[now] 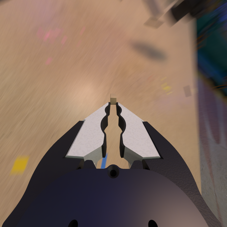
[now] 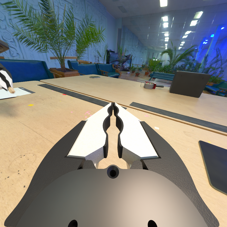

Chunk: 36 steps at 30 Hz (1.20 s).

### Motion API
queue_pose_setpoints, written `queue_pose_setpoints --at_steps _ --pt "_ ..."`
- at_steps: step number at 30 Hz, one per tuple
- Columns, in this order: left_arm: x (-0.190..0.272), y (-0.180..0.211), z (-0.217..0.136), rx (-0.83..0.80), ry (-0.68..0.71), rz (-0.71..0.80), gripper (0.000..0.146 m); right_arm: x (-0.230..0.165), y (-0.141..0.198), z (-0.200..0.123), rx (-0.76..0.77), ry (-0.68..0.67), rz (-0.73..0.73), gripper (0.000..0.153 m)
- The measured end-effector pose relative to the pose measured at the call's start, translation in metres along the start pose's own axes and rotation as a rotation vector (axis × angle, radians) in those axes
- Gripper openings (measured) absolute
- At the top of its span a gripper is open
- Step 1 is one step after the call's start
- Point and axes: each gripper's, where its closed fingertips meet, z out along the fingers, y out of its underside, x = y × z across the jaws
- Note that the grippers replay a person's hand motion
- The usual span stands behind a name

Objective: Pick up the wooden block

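Observation:
The wooden block [image 1: 113,100] is a small pale cube pinched between the tips of my left gripper [image 1: 113,104]. The left wrist view looks down on the blurred wooden table [image 1: 61,86]. The right wrist view shows the left gripper [image 2: 9,89] at the far left, tilted down, with the block [image 2: 12,90] at its tips just above a white sheet. My right gripper [image 2: 113,104] hovers over the table [image 2: 49,129], its fingertips together with nothing between them.
A white sheet [image 2: 20,92] lies under the left gripper. Black strips [image 2: 73,94] run along the seam to a second table. That table bears a tape roll [image 2: 148,85], a dark box [image 2: 189,83] and a flat green item [image 2: 94,77]. A dark mat [image 2: 216,163] lies at the right.

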Motion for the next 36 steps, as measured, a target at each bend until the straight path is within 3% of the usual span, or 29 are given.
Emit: queue_pose_setpoints --at_steps 2,5,11,16,19,26,32,36 --pt "0.047 -0.039 -0.007 0.247 0.227 0.083 0.009 -0.004 -0.003 0.0 0.006 -0.012 0.002 0.0" --pt "0.101 -0.073 -0.01 0.463 0.455 0.206 0.009 -0.013 -0.009 -0.001 0.02 -0.031 -0.01 0.0" --pt "0.166 -0.104 0.03 0.64 0.727 0.349 0.009 -0.038 -0.027 -0.007 0.061 -0.098 -0.059 0.0" --pt "0.188 -0.128 0.079 0.73 0.879 0.346 0.009 -0.074 -0.034 -0.013 0.081 -0.245 -0.162 0.0" --pt "0.192 -0.14 0.121 0.692 0.946 0.258 0.009 -0.102 -0.034 -0.018 0.114 -0.349 -0.265 0.002" --pt "0.196 -0.142 0.202 0.522 0.988 0.102 0.009 -0.135 -0.013 -0.024 0.069 -0.43 -0.61 0.034" --pt "0.193 -0.135 0.218 0.47 0.998 0.032 0.009 -0.146 0.001 -0.026 0.054 -0.488 -0.693 0.037" --pt "0.192 -0.132 0.222 0.447 1.016 0.005 0.009 -0.151 0.005 -0.028 0.054 -0.495 -0.756 0.028"
